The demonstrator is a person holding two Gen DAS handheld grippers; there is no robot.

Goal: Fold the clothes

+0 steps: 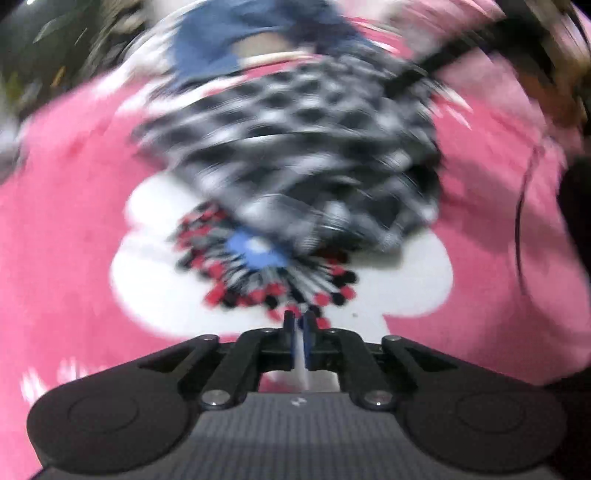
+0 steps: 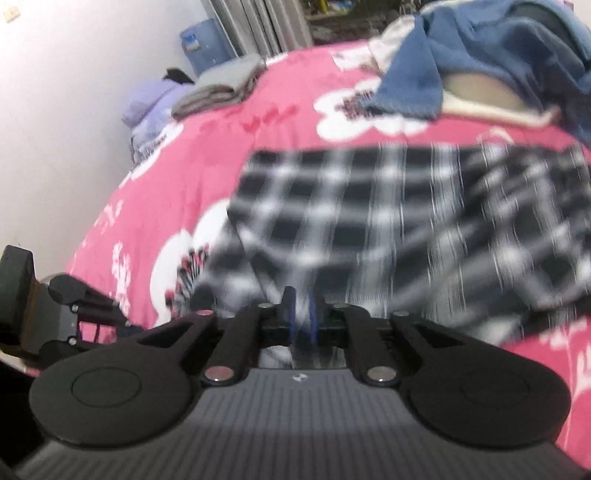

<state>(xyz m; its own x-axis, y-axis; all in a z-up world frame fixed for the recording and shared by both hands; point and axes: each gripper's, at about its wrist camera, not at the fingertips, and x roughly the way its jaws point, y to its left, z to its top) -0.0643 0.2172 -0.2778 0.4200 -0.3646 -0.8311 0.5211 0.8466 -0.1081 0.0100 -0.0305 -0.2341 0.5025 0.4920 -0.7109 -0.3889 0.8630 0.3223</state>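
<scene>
Releasing checked garment [image 2: 369, 229] onto bed [image 2: 166, 192], just ahead of both grippers. Left gripper [image 1: 300, 321] slightly apart, empty; right gripper [image 2: 301, 299] slightly apart over cloth edge. Next: regrasp edge, fold over.

Landmark: pink flowered bedspread [image 2: 258, 110].
Wall: white wall [image 2: 74, 110] beside the bedspread's left edge.
Bin: blue container [image 2: 203, 40] beyond the bedspread's far corner.
Curtain: grey curtain [image 2: 266, 26] behind the bedspread.

Black left gripper [image 1: 300, 325], right gripper [image 2: 302, 306], blue pads, silver screws, ribbed grey body
</scene>
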